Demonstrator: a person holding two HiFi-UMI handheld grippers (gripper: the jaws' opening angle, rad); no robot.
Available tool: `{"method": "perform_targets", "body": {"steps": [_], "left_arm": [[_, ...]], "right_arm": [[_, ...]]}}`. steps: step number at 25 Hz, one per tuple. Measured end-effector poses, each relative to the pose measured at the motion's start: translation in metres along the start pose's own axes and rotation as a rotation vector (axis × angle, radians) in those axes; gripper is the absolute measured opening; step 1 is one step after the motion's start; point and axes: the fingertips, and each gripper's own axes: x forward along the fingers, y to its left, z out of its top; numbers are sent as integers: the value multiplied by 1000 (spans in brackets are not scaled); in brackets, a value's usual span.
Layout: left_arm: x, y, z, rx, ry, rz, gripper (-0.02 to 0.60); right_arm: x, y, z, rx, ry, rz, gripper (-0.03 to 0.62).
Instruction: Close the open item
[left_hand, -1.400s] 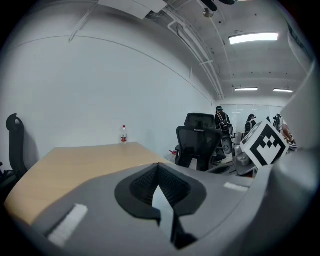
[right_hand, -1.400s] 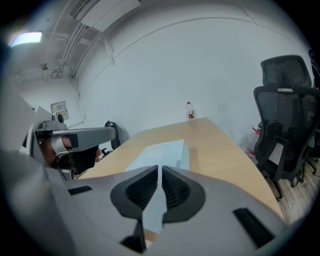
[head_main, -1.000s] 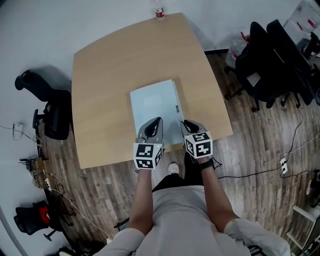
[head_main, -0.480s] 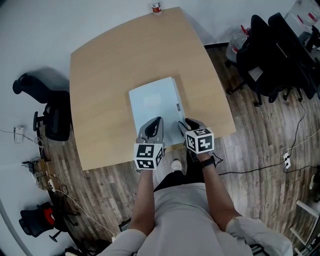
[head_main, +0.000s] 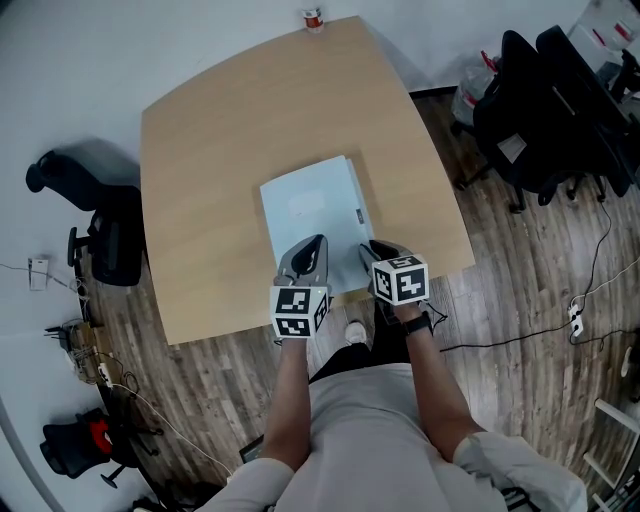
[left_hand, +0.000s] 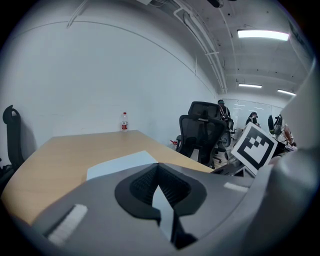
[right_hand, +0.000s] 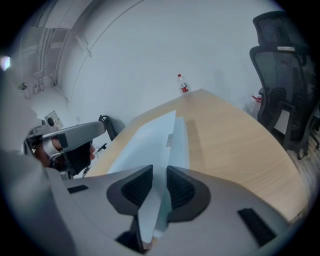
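Light wood counter (head_main: 220, 130) with rounded corners, on dark plank floor. Black office chairs well apart: a cluster to the right (head_main: 540, 120), one to the left (head_main: 105, 230). Small red-labelled bottle (head_main: 313, 17) upright at the far counter edge.

Pale blue flat folder (head_main: 310, 205) lies on the near half of the counter. Long axis runs away from the person, slightly skewed. Its near short edge sits at the counter's near edge. Spine side is to the right, with a small tab on it.

Both tongs are at that near short edge. Left tongs (head_main: 312, 245) are on the left part of it, right tongs (head_main: 368, 247) at the right corner by the spine. The folder stretches straight ahead of both, and neither hand is clearly nearer.

Left gripper view: left tongs (left_hand: 159, 192) are pinched together, with a thin pale sliver caught between the pads, likely the folder's edge (left_hand: 122, 162).

Right gripper view: right tongs (right_hand: 159, 192) are nearly together on a thin pale sheet. This is the folder's top leaf (right_hand: 150, 135), seen almost edge-on, with a second layer just to its right.

Judgement: the cover looks almost flat from above, with a slight lift at the gripped edge. The coming move is probably to lower that edge and let go.

Room: bare counter beyond and on both sides, nothing near the folder. The only tight margin is the near edge, where a pull toward the body could draw the folder off the counter.
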Motion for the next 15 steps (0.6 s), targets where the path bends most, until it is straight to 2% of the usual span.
{"method": "perform_targets", "body": {"steps": [8,15], "left_arm": [[18,2,-15,-9,82,-29,8],[40,12,-25,-6,145,-42,8]], "right_arm": [[-6,3,7,-55,-20,-33,71],[-4,4,6,-64,23,-70,63]]}}
